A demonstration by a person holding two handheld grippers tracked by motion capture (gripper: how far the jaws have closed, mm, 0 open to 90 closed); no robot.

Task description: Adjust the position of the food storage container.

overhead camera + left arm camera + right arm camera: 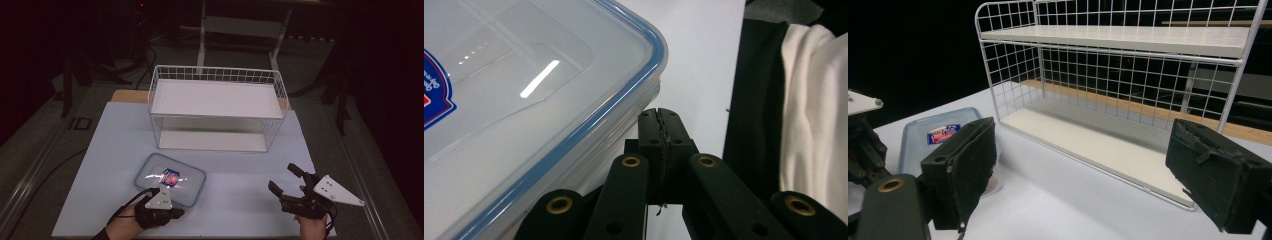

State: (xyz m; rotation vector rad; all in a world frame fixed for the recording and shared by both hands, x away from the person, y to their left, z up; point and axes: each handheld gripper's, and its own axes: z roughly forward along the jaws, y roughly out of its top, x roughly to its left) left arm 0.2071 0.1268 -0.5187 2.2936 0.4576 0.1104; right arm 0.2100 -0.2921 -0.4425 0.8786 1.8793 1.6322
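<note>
We see the box [170,179], a clear lidded container w/ blue rim and a red-blue sticker, lying flat on the table [240,170], lower left of centre in the high view. Our left gripper [176,212] sits at the box's near edge, bottom left of that frame, pointing right along it.

In the left gripper view the jaws are pressed tight together w/ nothing between them. The box [524,90] takes up the left and upper part of that frame; its rounded corner and side wall sit just left of and above the closed tips. We can't tell if the tips touch the wall. The jaws lie beside the box, not around it.

Our right gripper [285,181] is at lower right in the high view, well apart from the box, jaws spread wide and empty. In the right gripper view the box [933,135] lies at mid-left, partly behind the left jaw. The wire rack [1128,75] fills the upper right, and stands behind the box in the high view.
</note>
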